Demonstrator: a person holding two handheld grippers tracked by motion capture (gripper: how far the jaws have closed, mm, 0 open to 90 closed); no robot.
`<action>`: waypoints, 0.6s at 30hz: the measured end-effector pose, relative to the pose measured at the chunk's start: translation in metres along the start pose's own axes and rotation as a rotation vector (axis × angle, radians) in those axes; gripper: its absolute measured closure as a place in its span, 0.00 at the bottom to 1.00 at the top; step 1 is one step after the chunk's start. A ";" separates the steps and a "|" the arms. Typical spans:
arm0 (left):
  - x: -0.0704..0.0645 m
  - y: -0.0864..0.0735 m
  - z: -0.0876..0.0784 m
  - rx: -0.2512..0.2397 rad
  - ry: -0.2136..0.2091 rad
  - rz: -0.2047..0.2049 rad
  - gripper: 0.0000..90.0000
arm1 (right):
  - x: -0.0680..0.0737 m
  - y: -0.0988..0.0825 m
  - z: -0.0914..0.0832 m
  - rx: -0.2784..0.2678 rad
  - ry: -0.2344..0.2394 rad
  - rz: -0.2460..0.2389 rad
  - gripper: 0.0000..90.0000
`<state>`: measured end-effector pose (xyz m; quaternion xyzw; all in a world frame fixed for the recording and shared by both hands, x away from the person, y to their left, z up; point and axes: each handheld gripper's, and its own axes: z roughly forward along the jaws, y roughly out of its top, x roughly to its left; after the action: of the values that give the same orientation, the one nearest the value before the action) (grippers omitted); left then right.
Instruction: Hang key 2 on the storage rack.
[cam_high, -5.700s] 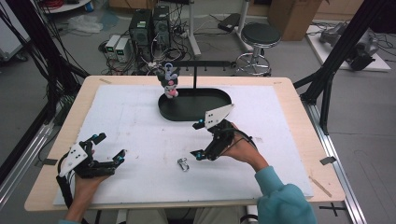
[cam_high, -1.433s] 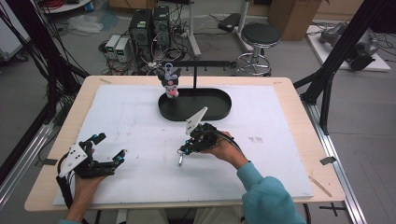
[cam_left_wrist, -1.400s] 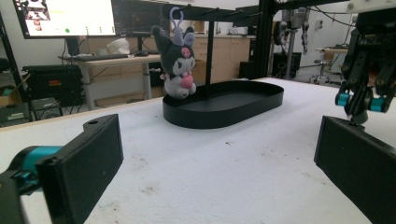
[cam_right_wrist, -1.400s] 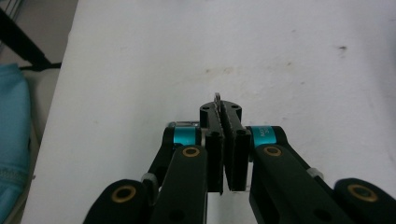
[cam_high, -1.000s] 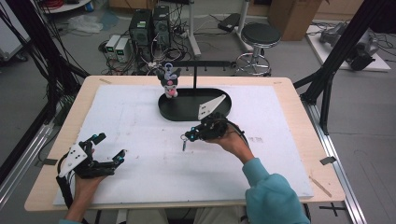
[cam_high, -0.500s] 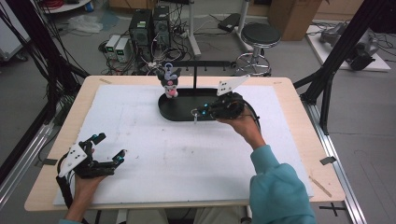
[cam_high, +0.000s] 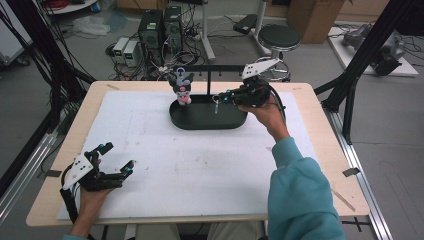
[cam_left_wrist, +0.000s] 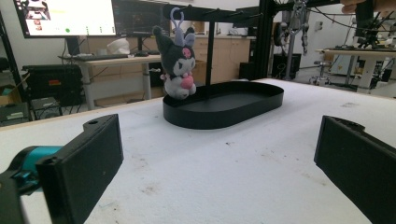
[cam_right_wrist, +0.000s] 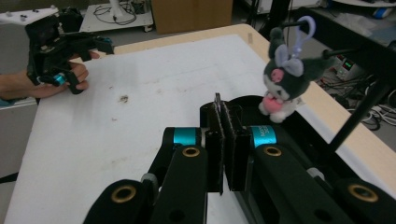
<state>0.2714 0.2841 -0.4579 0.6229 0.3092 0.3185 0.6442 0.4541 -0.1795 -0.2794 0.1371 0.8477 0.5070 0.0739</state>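
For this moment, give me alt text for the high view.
The right gripper, shut on a small metal keychain, is raised over a black oval tray whose rack holds a plush toy. The left gripper rests open on the white mat.

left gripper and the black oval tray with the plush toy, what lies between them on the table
Nothing but the bare white foam mat: the high view and left gripper view show the stretch from the open left gripper to the black oval tray empty apart from faint stains.
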 end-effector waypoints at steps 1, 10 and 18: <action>0.000 0.000 0.000 0.001 -0.001 -0.001 0.02 | -0.003 0.002 -0.001 -0.001 -0.004 -0.004 0.99; 0.000 0.000 0.000 -0.001 0.000 0.001 0.02 | -0.025 0.019 -0.011 0.015 -0.057 0.018 0.99; 0.000 0.000 0.000 -0.002 0.001 -0.002 0.02 | -0.041 0.028 -0.011 0.026 -0.081 0.018 0.99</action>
<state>0.2714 0.2843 -0.4580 0.6216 0.3098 0.3185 0.6452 0.4943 -0.1886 -0.2498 0.1659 0.8493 0.4907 0.1019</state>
